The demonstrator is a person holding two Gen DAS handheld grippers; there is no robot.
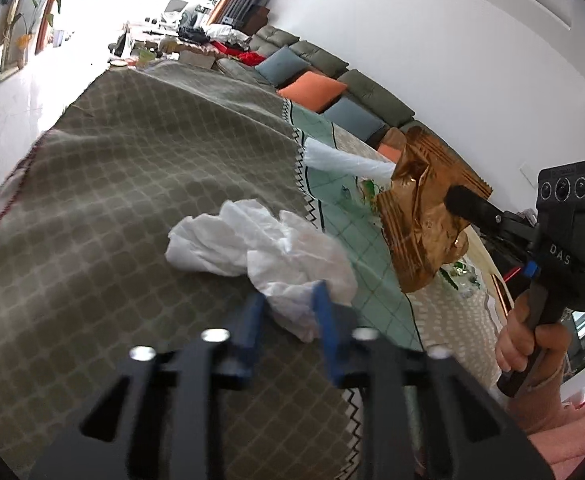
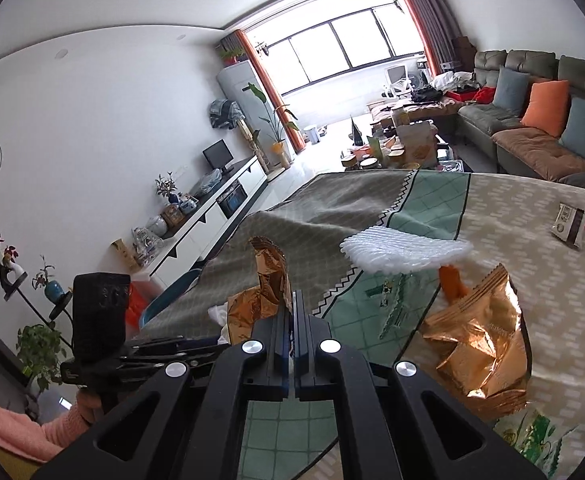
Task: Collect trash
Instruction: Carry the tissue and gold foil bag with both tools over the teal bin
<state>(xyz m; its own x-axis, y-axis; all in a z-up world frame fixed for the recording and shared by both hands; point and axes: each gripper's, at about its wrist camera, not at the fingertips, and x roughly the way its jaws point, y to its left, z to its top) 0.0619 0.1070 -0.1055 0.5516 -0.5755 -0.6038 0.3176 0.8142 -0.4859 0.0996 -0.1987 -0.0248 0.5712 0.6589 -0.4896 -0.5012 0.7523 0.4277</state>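
the left gripper [image 1: 288,300] had its blue jaws pinching a crumpled white tissue [image 1: 260,244] at lower centre, on the checked cloth [image 1: 132,168]. the right gripper [image 2: 294,304], jaws closed, clamped a gold foil wrapper [image 2: 266,280] at centre. its body at right read "das", a hand [image 1: 532,340] gripping the handle below.

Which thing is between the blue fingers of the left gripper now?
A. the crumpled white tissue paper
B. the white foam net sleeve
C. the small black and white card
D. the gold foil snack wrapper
A: in the left wrist view, the crumpled white tissue paper lies on the checked cloth with its near end between the blue fingers of the left gripper; the gold foil snack wrapper is in the right gripper.
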